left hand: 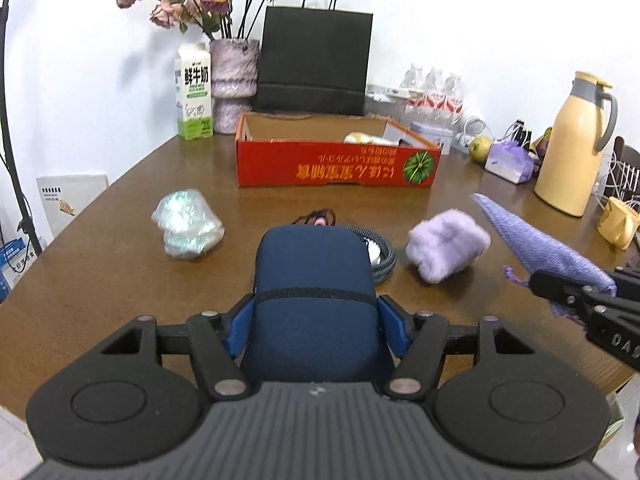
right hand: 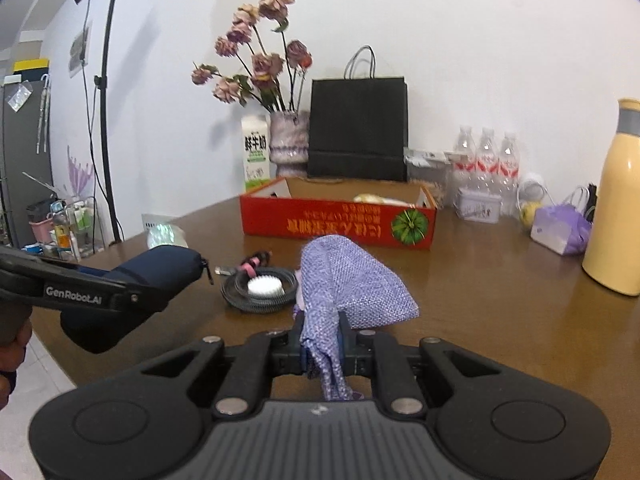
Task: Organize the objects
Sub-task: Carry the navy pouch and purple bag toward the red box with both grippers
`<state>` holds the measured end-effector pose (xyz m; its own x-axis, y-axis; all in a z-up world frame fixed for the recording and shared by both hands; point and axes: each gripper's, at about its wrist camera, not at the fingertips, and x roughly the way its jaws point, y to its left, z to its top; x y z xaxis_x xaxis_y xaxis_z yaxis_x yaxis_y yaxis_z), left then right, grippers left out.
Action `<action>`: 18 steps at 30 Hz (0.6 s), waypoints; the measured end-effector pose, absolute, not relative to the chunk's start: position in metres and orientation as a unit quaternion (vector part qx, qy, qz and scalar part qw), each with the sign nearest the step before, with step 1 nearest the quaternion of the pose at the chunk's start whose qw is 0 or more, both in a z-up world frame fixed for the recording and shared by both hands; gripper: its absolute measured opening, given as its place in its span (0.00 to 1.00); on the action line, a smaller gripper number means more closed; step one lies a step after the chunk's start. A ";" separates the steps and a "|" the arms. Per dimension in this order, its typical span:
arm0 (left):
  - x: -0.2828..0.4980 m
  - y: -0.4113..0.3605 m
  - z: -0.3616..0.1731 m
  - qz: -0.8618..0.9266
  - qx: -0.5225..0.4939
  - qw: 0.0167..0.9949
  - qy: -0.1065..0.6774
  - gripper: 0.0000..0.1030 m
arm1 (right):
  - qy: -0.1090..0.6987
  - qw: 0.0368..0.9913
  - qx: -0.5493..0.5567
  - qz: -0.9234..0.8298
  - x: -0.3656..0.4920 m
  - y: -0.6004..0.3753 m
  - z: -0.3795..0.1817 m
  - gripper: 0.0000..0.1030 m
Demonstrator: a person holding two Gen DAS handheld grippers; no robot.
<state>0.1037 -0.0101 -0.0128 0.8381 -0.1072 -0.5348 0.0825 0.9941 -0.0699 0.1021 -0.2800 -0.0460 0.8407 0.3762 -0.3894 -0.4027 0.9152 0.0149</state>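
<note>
My left gripper is shut on a navy blue zip pouch and holds it above the brown table; the pouch also shows in the right wrist view. My right gripper is shut on a purple woven drawstring bag, also seen at the right of the left wrist view. A red cardboard box stands open at mid-table with pale items inside. On the table lie a fluffy lilac object, an iridescent crumpled wrap, a coiled grey cord with a white brush and a pink hair tie.
At the back stand a milk carton, a vase of dried roses, a black paper bag, several water bottles and a yellow thermos. A purple tissue pack and an apple lie at right. A light stand stands left.
</note>
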 end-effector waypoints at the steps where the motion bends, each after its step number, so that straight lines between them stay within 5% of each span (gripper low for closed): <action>1: 0.105 -0.011 -0.010 -0.049 -0.021 0.959 0.278 0.63 | 0.191 0.959 -0.033 0.205 0.103 -0.278 -0.044 0.11; 18: 0.155 -0.023 0.045 -0.042 -0.021 0.970 0.237 0.63 | 0.144 0.965 -0.031 0.216 0.156 -0.255 -0.009 0.11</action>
<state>0.1548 -0.0226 0.0450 0.8840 -0.0922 -0.4583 0.0721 0.9955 -0.0611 0.1559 -0.2548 -0.0087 0.8649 0.4083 -0.2919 -0.4259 0.9048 0.0035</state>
